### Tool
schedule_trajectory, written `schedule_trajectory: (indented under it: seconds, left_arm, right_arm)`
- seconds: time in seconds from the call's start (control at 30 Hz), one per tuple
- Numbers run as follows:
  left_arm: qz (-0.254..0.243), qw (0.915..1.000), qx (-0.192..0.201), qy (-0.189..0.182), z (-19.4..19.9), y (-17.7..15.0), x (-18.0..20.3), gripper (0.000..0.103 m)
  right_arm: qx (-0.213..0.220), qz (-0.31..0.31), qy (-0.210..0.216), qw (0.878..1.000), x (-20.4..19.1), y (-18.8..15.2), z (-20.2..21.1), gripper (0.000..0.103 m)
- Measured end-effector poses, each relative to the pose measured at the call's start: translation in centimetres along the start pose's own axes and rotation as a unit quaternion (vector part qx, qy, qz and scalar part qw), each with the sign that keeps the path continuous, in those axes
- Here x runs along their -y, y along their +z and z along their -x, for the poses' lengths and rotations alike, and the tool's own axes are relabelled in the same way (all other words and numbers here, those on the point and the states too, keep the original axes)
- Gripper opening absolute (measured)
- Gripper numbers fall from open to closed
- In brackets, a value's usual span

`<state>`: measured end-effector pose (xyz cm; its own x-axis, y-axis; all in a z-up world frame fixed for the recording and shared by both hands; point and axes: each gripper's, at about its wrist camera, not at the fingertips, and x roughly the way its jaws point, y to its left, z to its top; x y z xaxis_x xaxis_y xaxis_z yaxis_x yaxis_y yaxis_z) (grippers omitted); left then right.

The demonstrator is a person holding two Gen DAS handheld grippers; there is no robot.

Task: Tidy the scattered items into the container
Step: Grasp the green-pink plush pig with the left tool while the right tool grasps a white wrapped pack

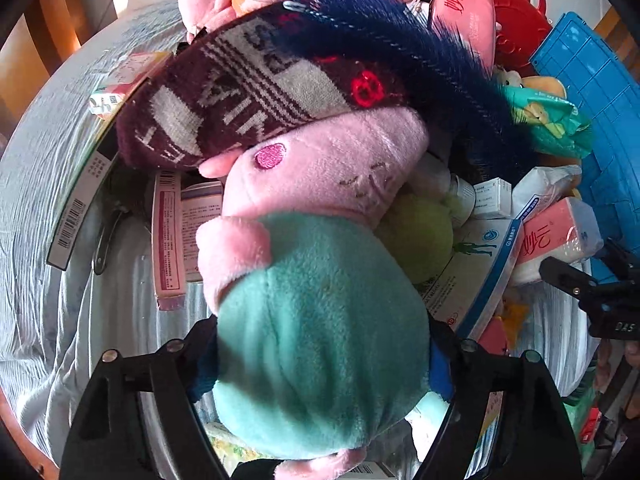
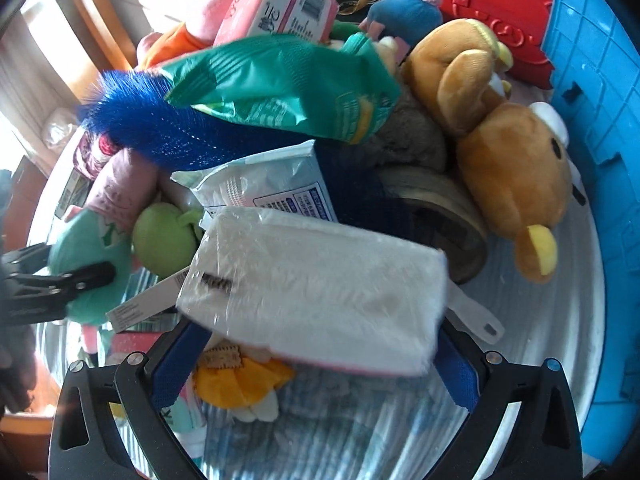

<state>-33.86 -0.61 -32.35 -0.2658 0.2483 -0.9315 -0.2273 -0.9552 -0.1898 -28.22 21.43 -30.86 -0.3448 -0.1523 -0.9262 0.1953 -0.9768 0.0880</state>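
Here | left gripper [image 1: 320, 364] clasps the pink-and-teal plush pig [image 1: 320, 320] between its pads | right gripper [image 2: 316, 364] grips the clear-wrapped white tissue pack [image 2: 316, 284], blue plastic crate [image 2: 600, 184] at its right | advice: hold both firmly, lift clear of the pile, release inside the crate.

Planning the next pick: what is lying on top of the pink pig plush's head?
A dark knitted sock lies across the pink pig plush, with a blue brush over it. What lies under the plush is hidden.
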Motion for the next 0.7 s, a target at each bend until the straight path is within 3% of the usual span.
schedule_trajectory:
  seconds: [0.13,0.23,0.33,0.7]
  left_arm:
    - [0.007,0.9999,0.011,-0.006,1.3,0.0,0.0,0.080]
    - [0.010,0.9997,0.020,-0.011,2.4,0.0,0.0,0.080]
    - [0.011,0.9994,0.028,-0.015,3.4,-0.1,-0.1,0.080]
    - [0.015,0.9983,0.054,-0.017,7.1,-0.2,-1.9,0.079]
  right_arm:
    - [-0.002,-0.002,-0.009,1.000,0.0,0.2,-0.7,0.101]
    - [-0.002,-0.005,-0.011,1.000,0.3,0.2,-0.3,0.090]
    - [-0.003,-0.007,-0.013,1.000,0.7,0.0,0.2,0.086]
    - [0.024,-0.023,-0.005,0.999,2.0,-0.1,4.1,0.085]
